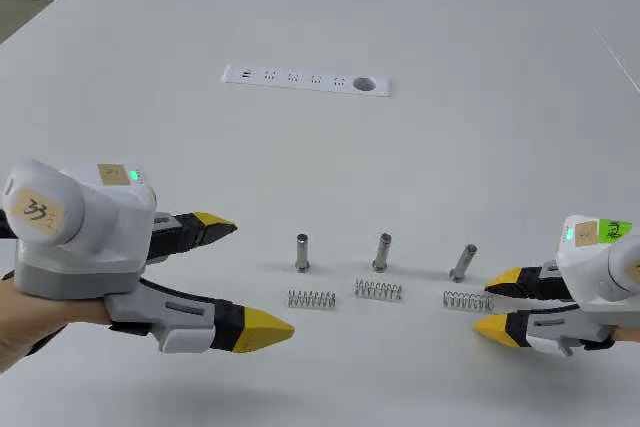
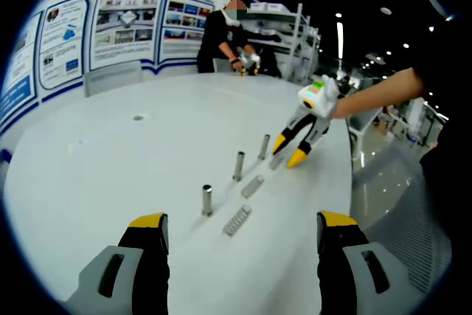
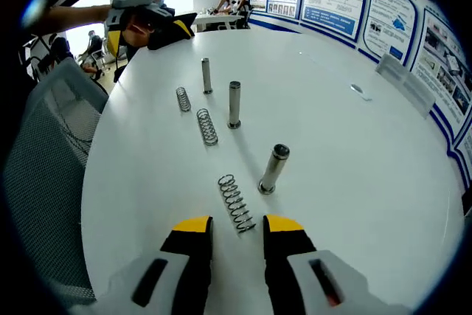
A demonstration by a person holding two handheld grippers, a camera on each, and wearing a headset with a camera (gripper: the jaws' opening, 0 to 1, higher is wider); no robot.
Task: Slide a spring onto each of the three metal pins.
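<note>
Three springs [image 1: 378,290] lie on the table [image 1: 450,147], each just on the near side of its pin [image 1: 381,251]. The right spring [image 1: 468,300] looks light, wiry and easily squashed, so pinch it gently mid-coil. The right gripper [image 1: 482,304] is at its end with jaws slightly parted, while the left gripper [image 1: 263,278] waits wide open.

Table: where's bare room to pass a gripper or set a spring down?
Free: the wide stretch between power strip and pins, and the near band before the springs. Crowded: the pin-and-spring row, right gripper at its end.
</note>
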